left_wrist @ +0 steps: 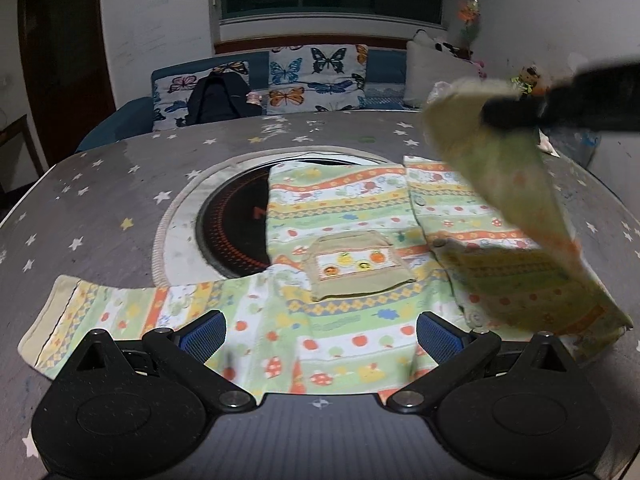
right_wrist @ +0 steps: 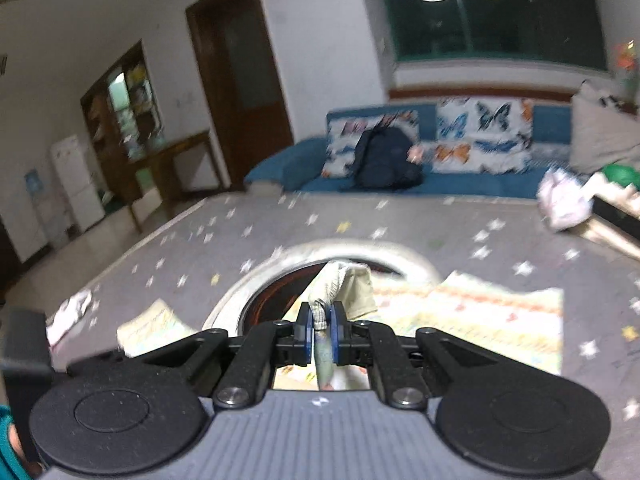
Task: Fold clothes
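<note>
A small patterned child's shirt [left_wrist: 344,216] with a beige pocket [left_wrist: 356,268] lies flat on the grey star-print tablecloth [left_wrist: 100,208]; its left sleeve [left_wrist: 100,320] is spread out to the left. My left gripper [left_wrist: 320,336] is open and empty, hovering over the shirt's near edge. My right gripper [right_wrist: 322,334] is shut on the cuff of the right sleeve [right_wrist: 344,284] and holds it lifted; in the left wrist view the raised sleeve [left_wrist: 508,196] hangs over the shirt's right side under the right gripper [left_wrist: 520,114].
A round induction cooktop [left_wrist: 232,232] is set in the table, partly under the shirt. A blue sofa with butterfly cushions [left_wrist: 316,76] and a dark backpack [left_wrist: 220,98] stands behind. Crumpled cloth [right_wrist: 564,200] lies at the table's far right.
</note>
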`<state>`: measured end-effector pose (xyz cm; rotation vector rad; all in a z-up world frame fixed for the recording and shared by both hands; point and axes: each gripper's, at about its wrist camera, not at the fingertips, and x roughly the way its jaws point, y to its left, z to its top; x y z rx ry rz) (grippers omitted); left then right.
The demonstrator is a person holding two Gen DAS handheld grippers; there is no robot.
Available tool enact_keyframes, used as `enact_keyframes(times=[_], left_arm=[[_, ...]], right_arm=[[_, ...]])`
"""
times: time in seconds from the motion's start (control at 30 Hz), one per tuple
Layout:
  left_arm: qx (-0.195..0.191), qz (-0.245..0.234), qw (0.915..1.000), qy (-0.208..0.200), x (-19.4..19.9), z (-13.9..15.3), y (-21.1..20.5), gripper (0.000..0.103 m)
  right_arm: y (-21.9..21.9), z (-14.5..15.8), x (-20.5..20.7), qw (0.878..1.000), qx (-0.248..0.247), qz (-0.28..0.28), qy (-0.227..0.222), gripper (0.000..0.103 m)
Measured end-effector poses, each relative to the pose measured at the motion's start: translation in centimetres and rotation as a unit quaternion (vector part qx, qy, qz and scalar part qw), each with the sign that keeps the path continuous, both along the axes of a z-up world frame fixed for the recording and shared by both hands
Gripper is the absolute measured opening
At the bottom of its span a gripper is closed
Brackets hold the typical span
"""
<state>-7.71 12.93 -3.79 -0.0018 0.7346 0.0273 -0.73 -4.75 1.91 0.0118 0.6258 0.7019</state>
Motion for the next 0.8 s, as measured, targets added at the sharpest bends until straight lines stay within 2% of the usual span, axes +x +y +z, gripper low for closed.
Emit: enact_keyframes(times=[0.13,0.27,0.4,0.53,0.8], left_arm=[[-0.001,0.007,1.0000,0.001,-0.2,0.0,0.6,0.103],[-0.006,0.015,0.9999,-0.001,-0.1,0.2,1.2,0.103],[-0.016,0.015,0.9997,-0.008,0.2,0.6,1.1,0.103],[-0.021,-0.004,0.9997,-0.012,0.5,0.9,-0.1,0.103],[-0.009,-0.058,0.9981,-0.017,1.1,0.8,-3.3,0.103]], right_arm=[[1.1,-1.4,-0.5,1.000,-0.012,0.016,0.023,0.018],[-0.6,-0.9,-1.5,0.999,-0.032,0.017,0.014,0.018],[-3.6,-1.5,-1.9,0.996,-0.087,0.007,0.016,0.018],[-6.8,-4.0,-2.1,0.991,-0.124,-0.010,0.047,0.018],[-10.5,-7.8,-2.0,0.987,-0.130,-0.047,0.077,0.014]])
